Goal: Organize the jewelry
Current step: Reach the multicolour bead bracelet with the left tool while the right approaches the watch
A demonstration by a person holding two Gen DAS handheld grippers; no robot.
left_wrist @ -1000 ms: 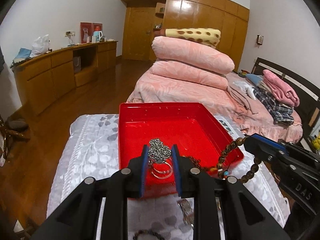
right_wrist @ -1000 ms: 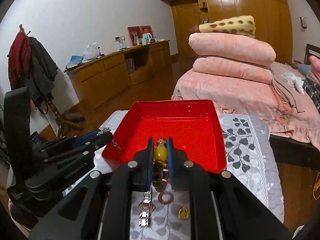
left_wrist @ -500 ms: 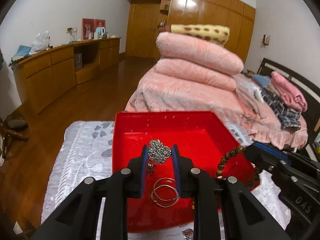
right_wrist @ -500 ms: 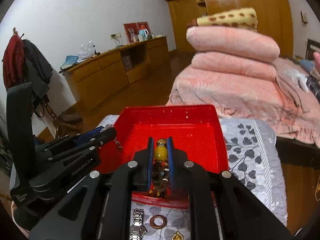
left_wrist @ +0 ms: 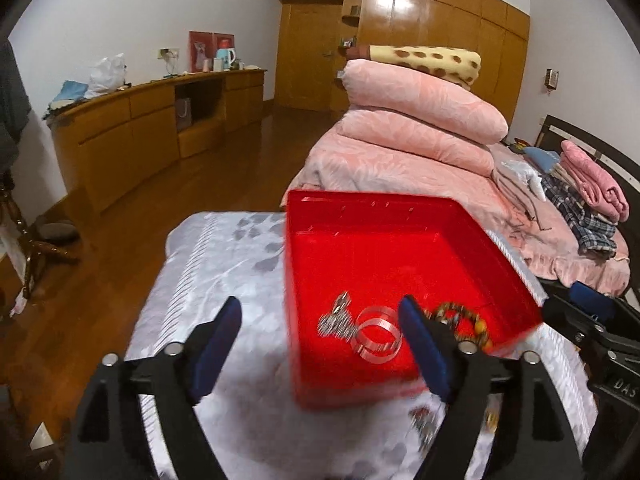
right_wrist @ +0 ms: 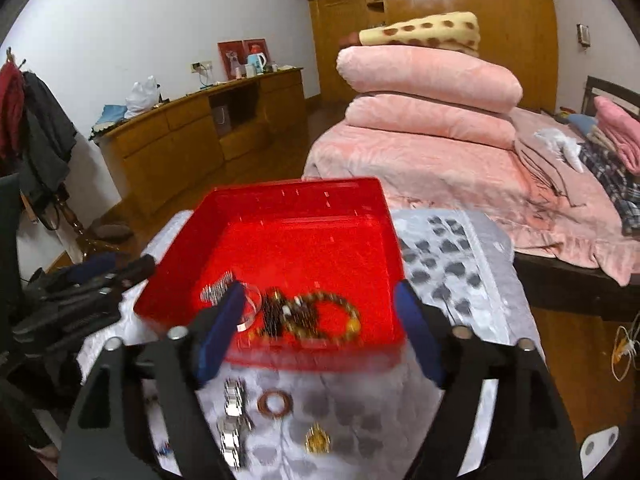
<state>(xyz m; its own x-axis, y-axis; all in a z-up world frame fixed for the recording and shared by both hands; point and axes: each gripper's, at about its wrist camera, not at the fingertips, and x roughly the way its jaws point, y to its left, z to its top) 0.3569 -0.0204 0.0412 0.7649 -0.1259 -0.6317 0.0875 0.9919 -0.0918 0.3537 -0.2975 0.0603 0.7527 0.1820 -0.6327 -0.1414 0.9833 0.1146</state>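
Left tongs: My left gripper (left_wrist: 320, 344) is spreading its jaws at this moment; nothing is pinched, and the pieces it hangs over lie loose below the gap.
Right tongs: My right gripper (right_wrist: 320, 330) is likewise opening, with the bead bracelet (right_wrist: 316, 316) lying free on the tray floor between and under the pads.
Tray: The red tray (left_wrist: 384, 216) sits just ahead of both tongs on the grey patterned cloth (left_wrist: 224, 264), its near wall under the fingertips.
In the tray: A sparkly silver ornament (left_wrist: 338, 318) and clear bangles (left_wrist: 376, 336) lie toward the left tongs' right finger; the bracelet is beside them.
Still outside: A metal watch band (right_wrist: 234, 420), a copper ring (right_wrist: 274, 402) and a small gold pendant (right_wrist: 318, 442) lie on the cloth below and behind the right tongs' tips.
Deciding relation: I judge these leftovers nearer the right tongs; the watch band's long axis runs along the fingers, so a pull back and down comes first.
Writing: "DAS" shows on the other gripper's body in the left view; nothing else is legible.
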